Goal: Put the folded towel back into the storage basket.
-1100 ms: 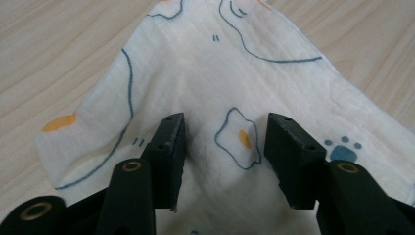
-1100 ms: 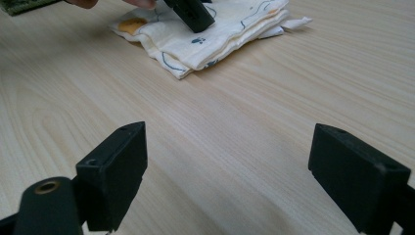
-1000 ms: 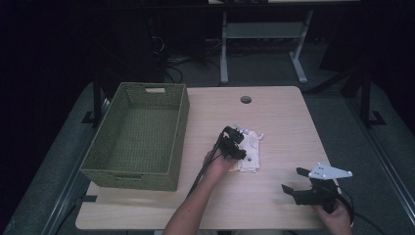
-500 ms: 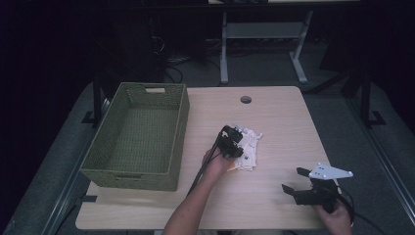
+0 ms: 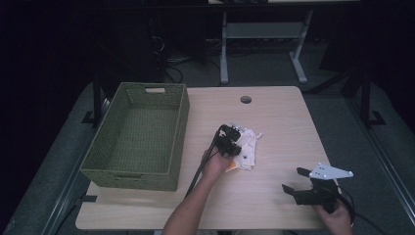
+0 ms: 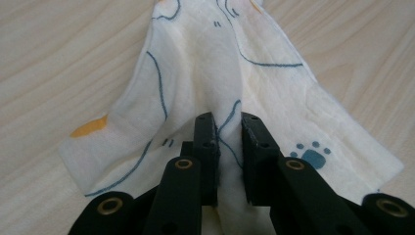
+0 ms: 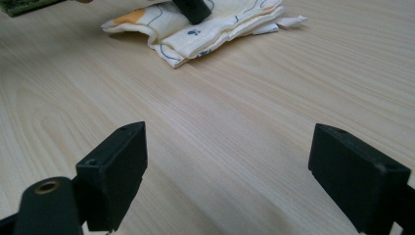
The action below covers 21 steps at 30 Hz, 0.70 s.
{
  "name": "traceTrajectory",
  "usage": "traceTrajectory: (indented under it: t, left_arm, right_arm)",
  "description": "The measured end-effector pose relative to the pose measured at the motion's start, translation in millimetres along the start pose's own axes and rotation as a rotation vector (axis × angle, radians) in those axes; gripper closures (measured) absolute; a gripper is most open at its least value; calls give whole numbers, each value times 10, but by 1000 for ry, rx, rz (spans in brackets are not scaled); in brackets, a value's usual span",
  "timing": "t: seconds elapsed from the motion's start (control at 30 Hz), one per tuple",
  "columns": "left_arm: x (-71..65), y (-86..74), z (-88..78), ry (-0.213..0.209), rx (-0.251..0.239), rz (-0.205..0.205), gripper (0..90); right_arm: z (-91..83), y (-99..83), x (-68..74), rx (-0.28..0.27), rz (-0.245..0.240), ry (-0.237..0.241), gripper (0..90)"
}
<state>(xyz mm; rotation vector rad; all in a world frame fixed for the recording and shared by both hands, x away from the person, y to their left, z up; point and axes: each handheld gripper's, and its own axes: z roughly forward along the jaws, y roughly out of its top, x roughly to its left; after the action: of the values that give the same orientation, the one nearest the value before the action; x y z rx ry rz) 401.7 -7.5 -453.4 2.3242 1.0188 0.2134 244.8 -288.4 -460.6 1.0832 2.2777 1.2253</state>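
Note:
A cream cloth (image 5: 248, 143) with blue lines, orange patches and a paw print lies folded at the table's middle. My left gripper (image 5: 235, 147) rests on its near edge, held from the left by a hand. In the left gripper view the jaws have just been closing, and my left gripper (image 6: 227, 122) pinches a raised fold of the cloth (image 6: 205, 58) between its pads. My right gripper (image 5: 292, 180) hovers near the front right of the table with jaws wide apart. In the right gripper view my right gripper (image 7: 227, 161) has bare wood between its jaws, and the cloth (image 7: 215, 24) lies farther off.
A green woven basket (image 5: 182, 122) stands on the left part of the wooden table (image 5: 279, 117). A round cable hole (image 5: 245, 99) sits near the far edge. A desk frame and cables stand on the dark floor behind.
The cloth looks slightly more gathered under the left gripper. Both hands stay where they were.

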Motion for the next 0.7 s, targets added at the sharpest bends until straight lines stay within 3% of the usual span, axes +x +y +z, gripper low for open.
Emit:
traceTrajectory:
  t: [0.4, 0.7]
  left_arm:
    - [-6, -14, -39, -85, 16, -41, 811]
    - [-33, -8, -159, -150, -7, -58, 816]
  right_arm:
    - [5, -3, -7, 2, 1, 1, 142]
    - [-11, -11, -29, -1, 6, -2, 142]
